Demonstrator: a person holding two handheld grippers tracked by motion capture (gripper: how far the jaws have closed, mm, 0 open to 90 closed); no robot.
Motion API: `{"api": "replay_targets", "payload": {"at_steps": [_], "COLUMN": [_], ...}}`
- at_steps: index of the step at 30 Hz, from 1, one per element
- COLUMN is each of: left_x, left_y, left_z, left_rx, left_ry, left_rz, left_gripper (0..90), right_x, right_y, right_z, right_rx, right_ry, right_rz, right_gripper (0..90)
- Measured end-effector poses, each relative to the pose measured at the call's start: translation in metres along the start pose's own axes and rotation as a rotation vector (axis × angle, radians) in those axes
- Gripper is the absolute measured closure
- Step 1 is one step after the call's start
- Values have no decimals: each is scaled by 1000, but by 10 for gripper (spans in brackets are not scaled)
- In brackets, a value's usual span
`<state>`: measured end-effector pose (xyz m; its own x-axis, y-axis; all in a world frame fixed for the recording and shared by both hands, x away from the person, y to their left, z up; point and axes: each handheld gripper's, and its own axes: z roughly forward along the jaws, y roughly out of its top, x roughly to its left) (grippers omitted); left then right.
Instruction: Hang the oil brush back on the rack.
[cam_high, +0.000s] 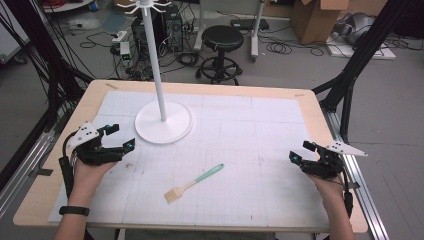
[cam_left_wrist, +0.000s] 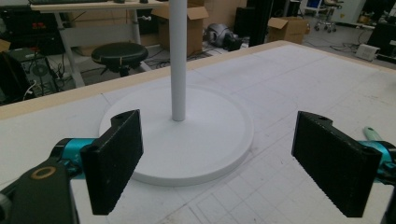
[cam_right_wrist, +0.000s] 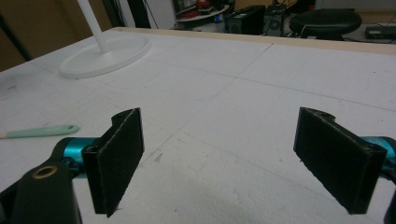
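Brush (cam_high: 193, 183) flat between wide-spread left gripper (cam_high: 122, 136) and right gripper (cam_high: 301, 152), untouched.

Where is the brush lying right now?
In the high view, the brush lies flat on the white mat near the table's front edge, roughly midway between the two grippers, in front of the white stand.

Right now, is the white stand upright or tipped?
Upright: the white stand has its round base flat on the table, pole vertical.
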<state>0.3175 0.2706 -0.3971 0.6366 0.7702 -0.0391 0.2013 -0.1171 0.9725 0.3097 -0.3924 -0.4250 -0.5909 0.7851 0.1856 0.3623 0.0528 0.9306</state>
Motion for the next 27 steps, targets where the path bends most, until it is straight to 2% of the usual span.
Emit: {"api": "replay_targets", "payload": {"at_steps": [3,10,15,20,27], "left_x": [-3,-18,-31,-48,-81], "left_y": [1,10,15,17,17], "left_z": [2,11,20,33,54], "left_rx": [2,0,-4,35,90], "left_ry": [-13,-77,-134,-172,-209], "left_rz": [2,3,-20,4,41], "left_gripper": [172,169,169,169,173], "right_x": [0,0,-1,-1,-1], "right_y": [0,0,0,0,0], "right_z": [0,1,1,0,0], "right_rx": [1,2,6,4,1], "right_ry": [1,1,1,-2,0], "right_rz": [0,0,2,5,4], "right_gripper": [154,154,154,154,154]}}
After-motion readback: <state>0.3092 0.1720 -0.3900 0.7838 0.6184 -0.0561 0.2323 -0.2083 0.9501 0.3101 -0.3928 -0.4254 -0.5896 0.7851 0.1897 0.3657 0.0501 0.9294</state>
